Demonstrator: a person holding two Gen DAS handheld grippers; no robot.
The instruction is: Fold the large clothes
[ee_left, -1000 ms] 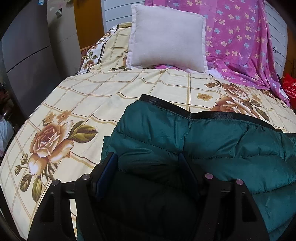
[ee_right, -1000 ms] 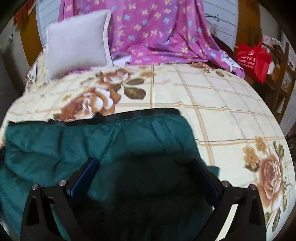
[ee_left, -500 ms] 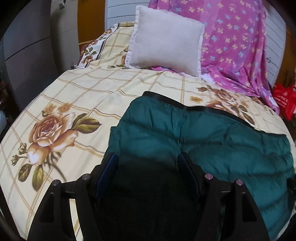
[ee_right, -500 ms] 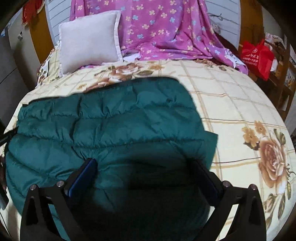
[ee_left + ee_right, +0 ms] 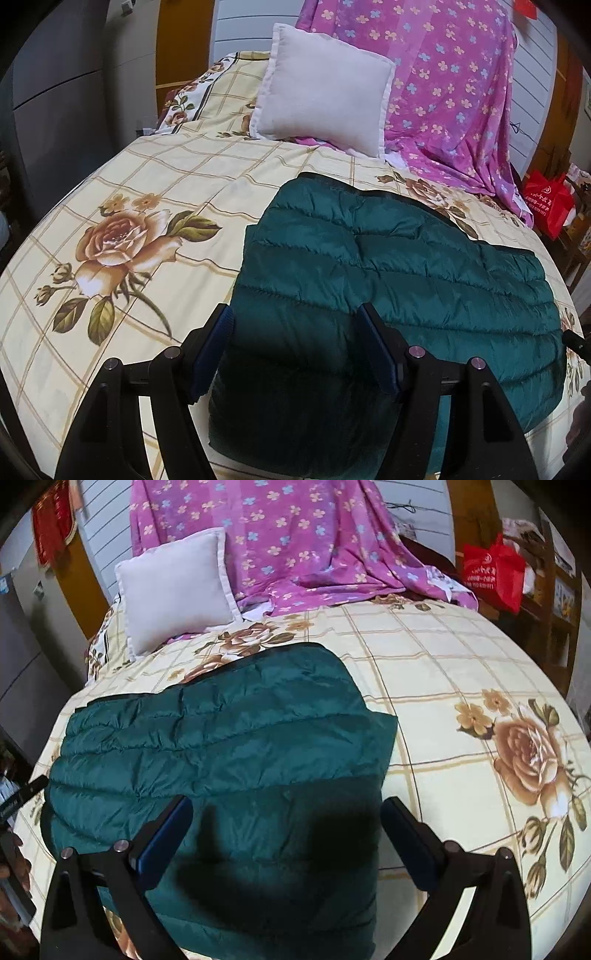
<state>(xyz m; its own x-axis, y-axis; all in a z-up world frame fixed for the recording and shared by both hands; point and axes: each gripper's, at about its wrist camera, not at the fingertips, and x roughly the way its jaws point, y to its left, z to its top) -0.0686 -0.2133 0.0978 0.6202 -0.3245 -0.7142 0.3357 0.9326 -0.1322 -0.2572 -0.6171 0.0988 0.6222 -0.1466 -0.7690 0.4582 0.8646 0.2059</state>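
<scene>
A dark green quilted down jacket [image 5: 388, 280] lies folded flat on the bed, its black trim edge toward the pillow. My left gripper [image 5: 295, 325] hovers open above the jacket's near left part, with nothing between its blue pads. From the other side the same jacket [image 5: 229, 746] fills the lower left, and my right gripper [image 5: 288, 816] stands open above its near right part, its fingers apart from the fabric. The jacket's near edge is hidden under both grippers.
The bed carries a cream checked sheet [image 5: 155, 192] with rose prints. A white pillow [image 5: 325, 88] and a pink flowered cloth [image 5: 454, 92] lean at the head. A red bag [image 5: 493, 572] sits by wooden furniture right of the bed. A grey cabinet [image 5: 55, 92] stands left.
Both grippers have drawn back and up from the jacket. The black-trimmed edge that was raised has been laid over, and the jacket now lies flat.
</scene>
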